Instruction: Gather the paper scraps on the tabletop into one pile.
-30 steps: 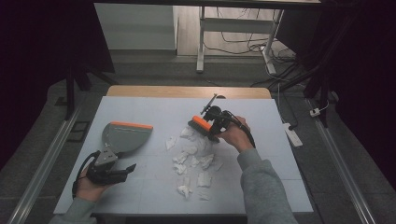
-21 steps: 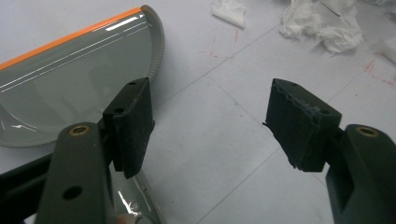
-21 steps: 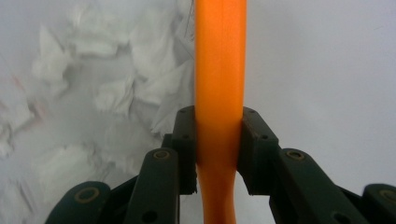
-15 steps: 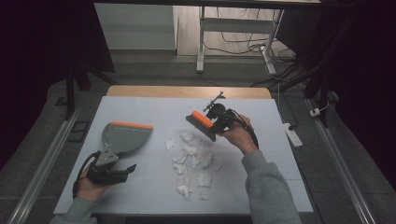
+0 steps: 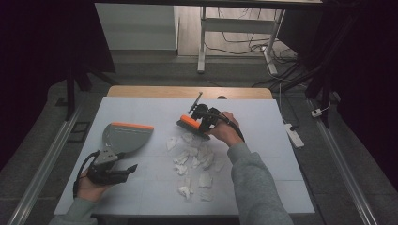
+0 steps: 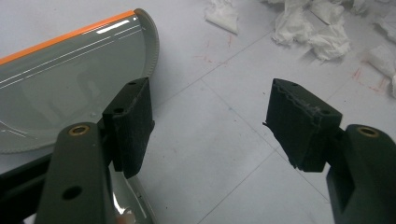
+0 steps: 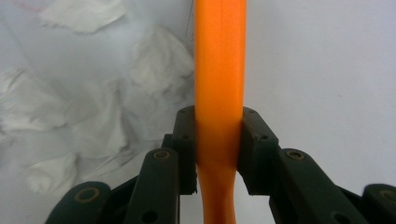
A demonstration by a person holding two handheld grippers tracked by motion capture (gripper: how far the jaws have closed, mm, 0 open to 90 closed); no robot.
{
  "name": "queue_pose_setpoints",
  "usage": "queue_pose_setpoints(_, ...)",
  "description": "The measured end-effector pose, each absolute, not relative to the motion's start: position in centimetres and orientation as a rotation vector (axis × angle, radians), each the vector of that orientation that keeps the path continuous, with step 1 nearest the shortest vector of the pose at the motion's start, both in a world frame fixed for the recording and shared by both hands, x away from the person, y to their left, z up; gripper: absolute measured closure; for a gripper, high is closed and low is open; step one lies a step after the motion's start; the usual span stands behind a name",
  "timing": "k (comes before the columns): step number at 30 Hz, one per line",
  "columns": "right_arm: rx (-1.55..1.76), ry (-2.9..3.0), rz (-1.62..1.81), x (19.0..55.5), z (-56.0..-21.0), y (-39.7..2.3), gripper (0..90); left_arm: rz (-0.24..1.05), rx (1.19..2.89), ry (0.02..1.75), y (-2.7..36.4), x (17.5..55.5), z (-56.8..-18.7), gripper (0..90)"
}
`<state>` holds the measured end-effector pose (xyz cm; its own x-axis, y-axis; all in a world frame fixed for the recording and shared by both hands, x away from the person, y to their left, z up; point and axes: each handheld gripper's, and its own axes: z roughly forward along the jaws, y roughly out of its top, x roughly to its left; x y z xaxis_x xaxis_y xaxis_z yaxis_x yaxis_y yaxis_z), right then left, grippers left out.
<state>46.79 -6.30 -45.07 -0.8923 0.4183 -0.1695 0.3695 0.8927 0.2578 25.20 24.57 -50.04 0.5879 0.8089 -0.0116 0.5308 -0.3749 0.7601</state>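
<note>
On the white table (image 5: 141, 108) sits one grey dustpan (image 5: 126, 137) with an orange front edge, and I take that pan as my mark for everything else. Right of it lies a loose scatter of torn white paper scraps (image 5: 195, 157) — roughly a dozen pieces, though some overlap and an exact count is beyond me. One brush (image 5: 190, 124) with an orange back is up at the far end of the scatter, well right of the pan.

Two grippers are in play, one in each hand. The right gripper (image 5: 204, 119) is clamped on the brush; in the right gripper view its jaws press both sides of the orange handle (image 7: 219, 93), which runs straight up between them, with scraps on the table to the handle's left. From above, the brush sits just at the far edge of the pile, tilted — whether its bristles touch the paper I cannot tell.

The left gripper (image 5: 112, 171) is at the near end of the pan, by its handle. In the left gripper view its jaws stand wide apart with bare table between them, gripping nothing; one pad (image 6: 133, 123) lies just beside the pan's curved rim (image 6: 152, 44), perhaps over it.
</note>
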Motion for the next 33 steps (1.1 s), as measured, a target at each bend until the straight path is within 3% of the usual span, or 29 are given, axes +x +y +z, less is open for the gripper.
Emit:
queue_pose_setpoints(11,0.394,2.948,0.277,43.2,-44.3,-8.0,70.7,0.477,2.078,1.058,24.4,25.2,-50.1,32.3)
queue_pose_setpoints(21,0.596,2.783,0.621,42.9,-40.5,-10.0,70.5,0.48,2.075,1.062,24.4,25.2,-50.1,32.3)
queue_pose_setpoints(27,0.734,2.765,0.754,43.1,-40.5,-7.7,70.6,0.479,2.074,1.064,24.5,25.2,-50.2,32.3)
queue_pose_setpoints(33,0.848,2.807,0.867,43.3,-42.3,-2.8,70.5,0.48,2.072,1.063,24.5,25.2,-50.2,32.4)
